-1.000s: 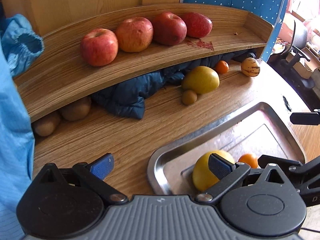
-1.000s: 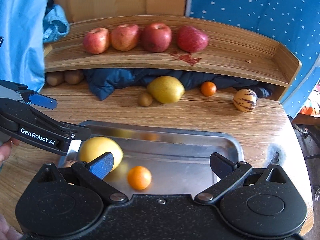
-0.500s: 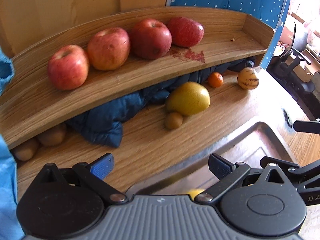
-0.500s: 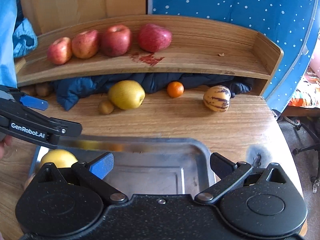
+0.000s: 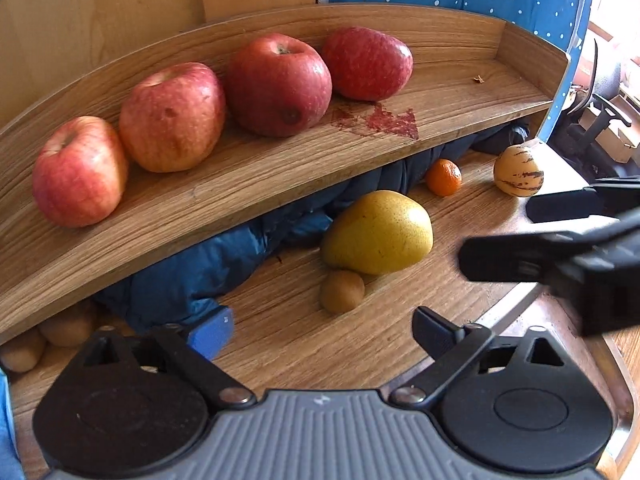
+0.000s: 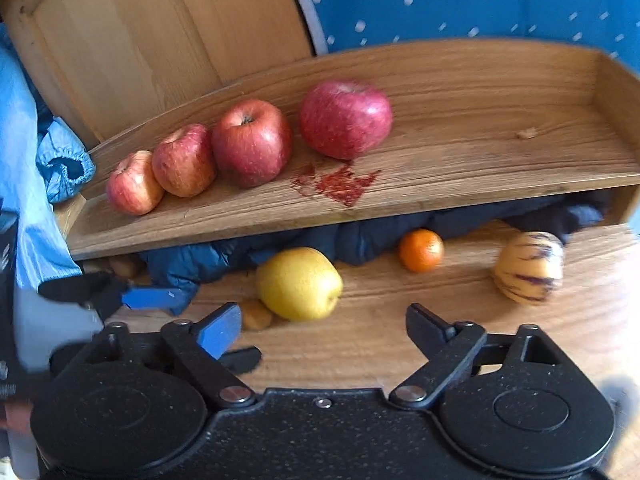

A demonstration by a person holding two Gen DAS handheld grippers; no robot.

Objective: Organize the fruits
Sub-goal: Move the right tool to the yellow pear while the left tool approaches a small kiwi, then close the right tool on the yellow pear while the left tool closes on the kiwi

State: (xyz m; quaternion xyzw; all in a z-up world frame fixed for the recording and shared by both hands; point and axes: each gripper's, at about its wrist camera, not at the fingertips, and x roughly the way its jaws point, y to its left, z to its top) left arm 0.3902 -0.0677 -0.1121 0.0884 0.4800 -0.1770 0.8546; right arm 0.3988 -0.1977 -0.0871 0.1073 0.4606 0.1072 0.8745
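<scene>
Several red apples (image 5: 276,84) (image 6: 250,142) stand in a row on the curved wooden shelf (image 5: 280,176) (image 6: 480,160). On the table below lie a yellow pear (image 5: 378,232) (image 6: 298,284), a small brown kiwi (image 5: 342,291) (image 6: 256,314), a mandarin (image 5: 443,177) (image 6: 421,250) and a striped melon (image 5: 518,170) (image 6: 528,267). My left gripper (image 5: 322,328) is open and empty, just short of the kiwi. My right gripper (image 6: 322,322) is also open and empty, facing the pear. Only the rim of the steel tray (image 5: 508,303) shows.
A dark blue jacket (image 5: 200,276) (image 6: 360,240) is stuffed under the shelf, with more brown fruit (image 5: 64,328) at its left end. A red stain (image 5: 384,120) marks the shelf beside the apples. A light blue sleeve (image 6: 60,160) hangs at the left.
Both grippers have moved forward toward the shelf and the loose fruit. The tray's inside, with its yellow fruit and mandarin, has dropped out of both views. Both stay open.
</scene>
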